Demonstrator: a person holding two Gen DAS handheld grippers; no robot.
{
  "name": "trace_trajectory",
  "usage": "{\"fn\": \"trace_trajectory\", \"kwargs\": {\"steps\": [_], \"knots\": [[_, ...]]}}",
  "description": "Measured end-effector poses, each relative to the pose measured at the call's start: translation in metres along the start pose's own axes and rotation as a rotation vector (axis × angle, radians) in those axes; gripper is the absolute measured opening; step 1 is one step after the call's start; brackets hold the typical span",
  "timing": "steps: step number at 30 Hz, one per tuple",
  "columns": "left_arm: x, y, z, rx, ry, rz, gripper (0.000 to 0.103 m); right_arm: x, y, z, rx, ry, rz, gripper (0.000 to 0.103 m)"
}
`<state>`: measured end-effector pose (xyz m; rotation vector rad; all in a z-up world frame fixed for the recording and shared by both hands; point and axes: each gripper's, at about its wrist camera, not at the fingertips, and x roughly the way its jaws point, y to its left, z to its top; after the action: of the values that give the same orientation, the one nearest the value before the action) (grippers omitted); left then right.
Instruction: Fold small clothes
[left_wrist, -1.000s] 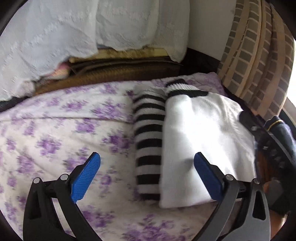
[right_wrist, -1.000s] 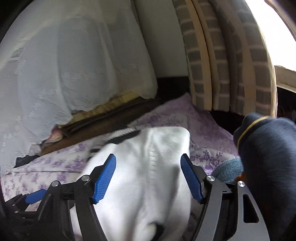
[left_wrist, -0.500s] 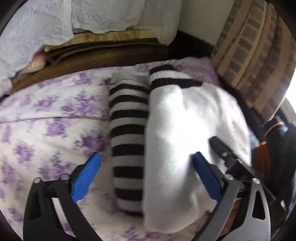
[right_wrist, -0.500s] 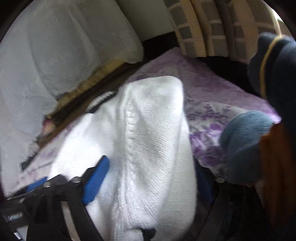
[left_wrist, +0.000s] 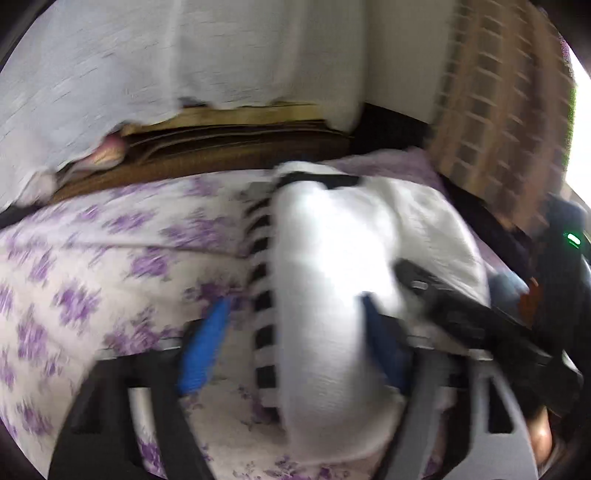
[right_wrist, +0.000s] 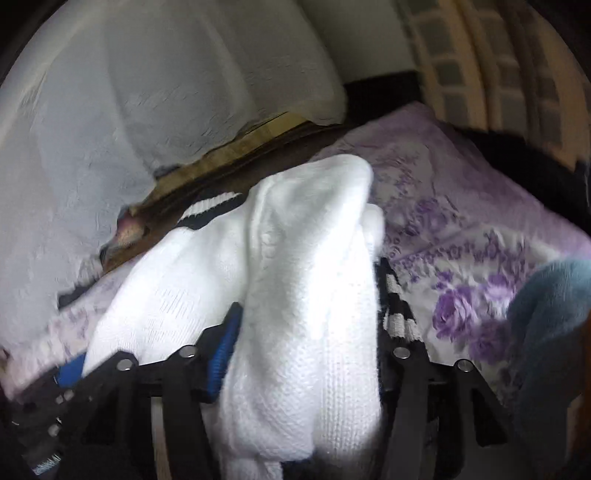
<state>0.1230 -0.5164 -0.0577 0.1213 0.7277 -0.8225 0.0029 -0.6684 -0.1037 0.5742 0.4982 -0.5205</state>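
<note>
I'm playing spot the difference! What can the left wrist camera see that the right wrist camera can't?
Only the left wrist view shows the green light at its right edge. Only the right wrist view shows the blue-grey cloth. Both show the white sweater with its black-and-white stripes, bunched between each gripper's blue pads, on the purple flowered sheet.

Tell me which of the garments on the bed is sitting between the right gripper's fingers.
The white knit sweater with black-striped sleeves; it bulges up between the right gripper and its closing fingers. The grey-blue garment lies off to the side, untouched.
</note>
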Motion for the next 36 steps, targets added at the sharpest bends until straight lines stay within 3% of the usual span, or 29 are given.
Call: {"fn": "trace_trajectory", "kwargs": {"steps": [2, 5, 8, 9, 12, 15, 19, 22, 27, 33, 36], "knots": [[0.004, 0.013, 0.001, -0.096, 0.049, -0.017, 0.095, -0.010, 0.002, 0.000, 0.011, -0.012, -0.008, 0.060], [-0.003, 0.030, 0.000, -0.166, 0.078, -0.059, 0.095, -0.045, 0.013, 0.004, -0.022, -0.123, -0.068, 0.064], [-0.018, 0.026, -0.003, -0.106, 0.046, -0.007, 0.096, -0.067, 0.026, 0.006, -0.102, -0.188, -0.158, 0.085], [-0.020, 0.020, -0.005, -0.060, 0.046, 0.035, 0.097, -0.064, 0.028, 0.005, -0.119, -0.164, -0.172, 0.087], [-0.020, 0.008, -0.007, 0.024, 0.055, 0.101, 0.098, -0.029, 0.020, -0.009, -0.129, 0.019, -0.203, 0.089], [-0.028, 0.005, -0.005, 0.033, 0.070, 0.120, 0.098, -0.044, 0.010, -0.011, -0.017, 0.004, -0.158, 0.089], [-0.062, -0.006, -0.019, 0.139, -0.022, 0.230, 0.098, -0.092, 0.034, -0.011, -0.117, -0.112, -0.139, 0.095], [-0.086, -0.011, -0.033, 0.185, -0.083, 0.284, 0.098, -0.112, 0.045, -0.019, -0.167, -0.111, -0.128, 0.097], [-0.125, -0.010, -0.046, 0.136, -0.128, 0.228, 0.098, -0.140, 0.057, -0.041, -0.242, -0.095, -0.121, 0.097], [-0.141, -0.018, -0.058, 0.144, -0.143, 0.233, 0.098, -0.186, 0.066, -0.067, -0.271, -0.212, -0.111, 0.099], [-0.146, -0.016, -0.062, 0.122, -0.145, 0.224, 0.098, -0.204, 0.069, -0.068, -0.269, -0.267, -0.060, 0.099]]}}
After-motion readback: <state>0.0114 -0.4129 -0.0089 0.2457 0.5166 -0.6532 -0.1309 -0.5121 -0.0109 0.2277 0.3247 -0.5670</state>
